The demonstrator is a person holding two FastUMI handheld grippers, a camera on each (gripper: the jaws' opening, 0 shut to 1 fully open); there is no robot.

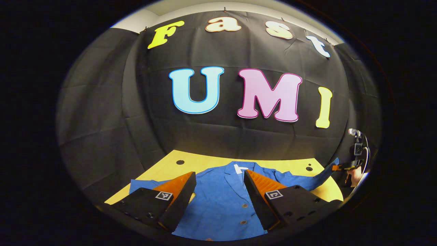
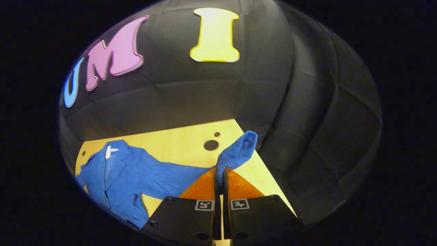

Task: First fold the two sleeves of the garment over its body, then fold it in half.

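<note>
A blue button-up shirt (image 1: 222, 198) lies face up on the yellow table (image 1: 170, 165), collar toward the back wall. My left gripper (image 1: 220, 177) hovers open over the shirt's chest, with nothing between its fingers. In the right gripper view, the shirt's body (image 2: 116, 171) lies at the left and one sleeve (image 2: 235, 153) stretches to my right gripper (image 2: 220, 175), which is shut on the sleeve near its cuff; the cuff stands up above the fingertips. The left gripper view shows that lifted sleeve (image 1: 324, 172) at the far right, held by the other gripper (image 1: 344, 167) and a hand.
The yellow table (image 2: 177, 140) has small round holes (image 2: 211, 145) near its back edge. Black cloth wall rises close behind the table and wraps round its right side. The table's right edge lies just past the held sleeve.
</note>
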